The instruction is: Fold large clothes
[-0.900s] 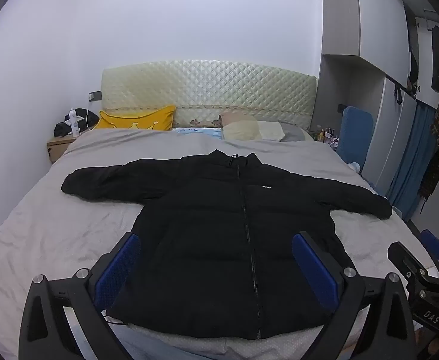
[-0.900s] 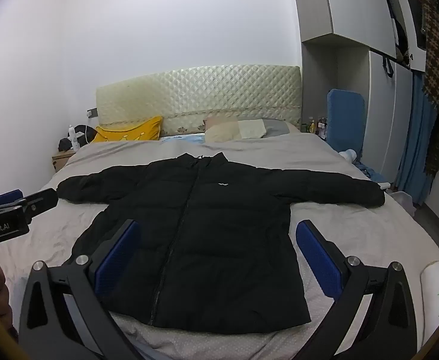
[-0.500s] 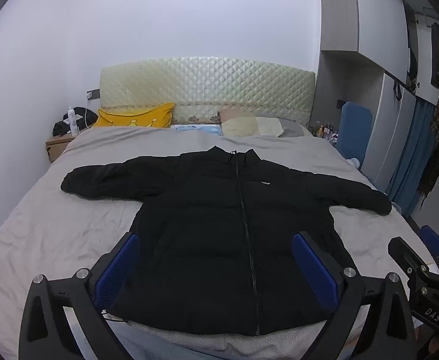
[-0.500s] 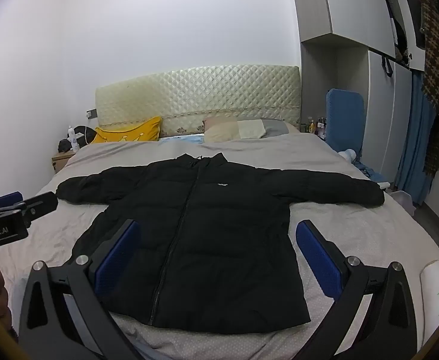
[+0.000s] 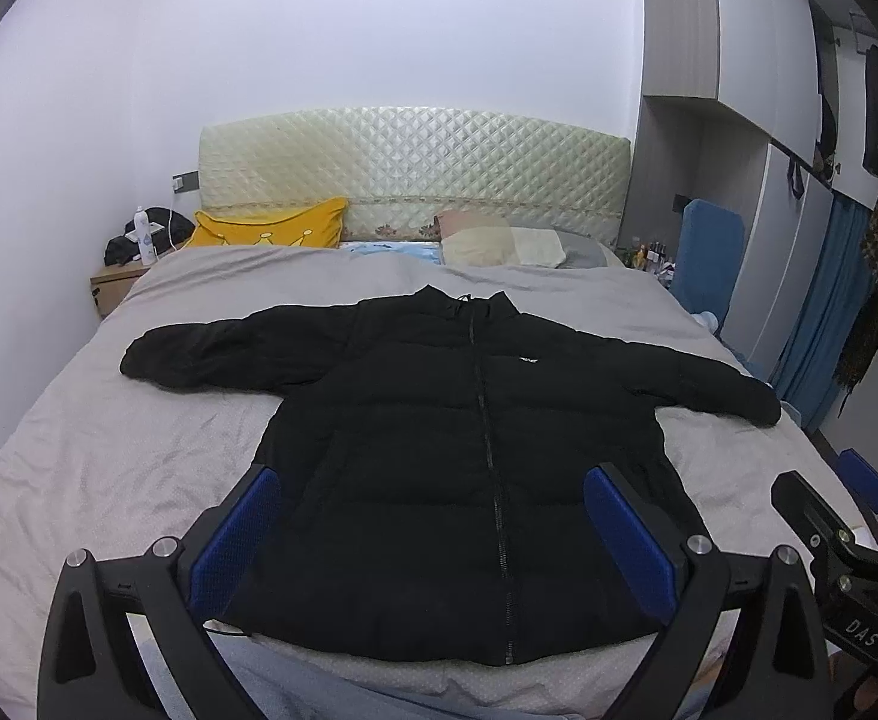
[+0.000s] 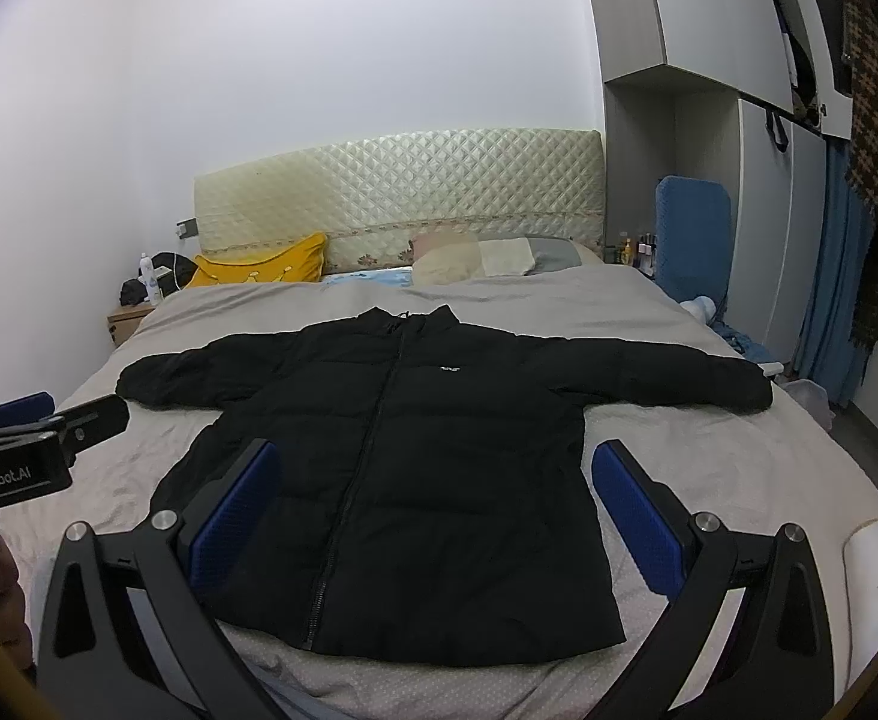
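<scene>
The black jacket [image 5: 475, 468] lies flat and zipped in the middle of the bed [image 5: 109, 468], sleeves spread left and right. The left gripper [image 5: 433, 531] and the right gripper [image 6: 436, 519] both stand wide apart, holding nothing. Their fingers hide the near hem corners; the small chest logo cannot be read.

From my left fingers [image 5: 431, 531] the jacket [image 5: 463, 468] has slid slightly lower, its hem nearer them.

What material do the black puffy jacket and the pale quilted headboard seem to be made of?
The black puffy jacket looks like matte synthetic fabric with padding inside: stitched horizontal bulges show. The pale quilted headboard looks like glossy faux leather or vinyl: its diamond tufts catch the light. Neither is certain from sight alone.
</scene>
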A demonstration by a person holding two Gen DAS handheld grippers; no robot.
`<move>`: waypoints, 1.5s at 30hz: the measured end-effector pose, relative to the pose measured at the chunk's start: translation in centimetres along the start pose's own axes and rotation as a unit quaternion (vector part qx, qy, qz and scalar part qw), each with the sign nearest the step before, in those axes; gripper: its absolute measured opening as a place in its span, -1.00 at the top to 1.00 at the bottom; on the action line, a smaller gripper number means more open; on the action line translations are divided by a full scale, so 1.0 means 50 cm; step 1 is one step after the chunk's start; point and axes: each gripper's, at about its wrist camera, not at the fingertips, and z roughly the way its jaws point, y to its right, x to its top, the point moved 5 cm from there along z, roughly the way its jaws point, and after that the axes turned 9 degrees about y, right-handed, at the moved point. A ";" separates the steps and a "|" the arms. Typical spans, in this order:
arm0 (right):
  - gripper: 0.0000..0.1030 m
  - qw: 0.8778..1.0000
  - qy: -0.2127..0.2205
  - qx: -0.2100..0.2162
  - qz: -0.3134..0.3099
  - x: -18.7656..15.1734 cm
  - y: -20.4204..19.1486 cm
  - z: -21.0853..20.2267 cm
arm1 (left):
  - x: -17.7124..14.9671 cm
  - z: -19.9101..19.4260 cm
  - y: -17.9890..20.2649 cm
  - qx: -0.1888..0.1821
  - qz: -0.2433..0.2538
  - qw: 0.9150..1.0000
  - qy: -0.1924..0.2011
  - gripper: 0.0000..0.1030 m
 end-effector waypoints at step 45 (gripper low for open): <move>-1.00 1.000 -0.008 -0.007 -0.008 0.001 0.001 -0.004 | 0.004 -0.002 0.022 -0.005 0.007 1.000 -0.012 -0.99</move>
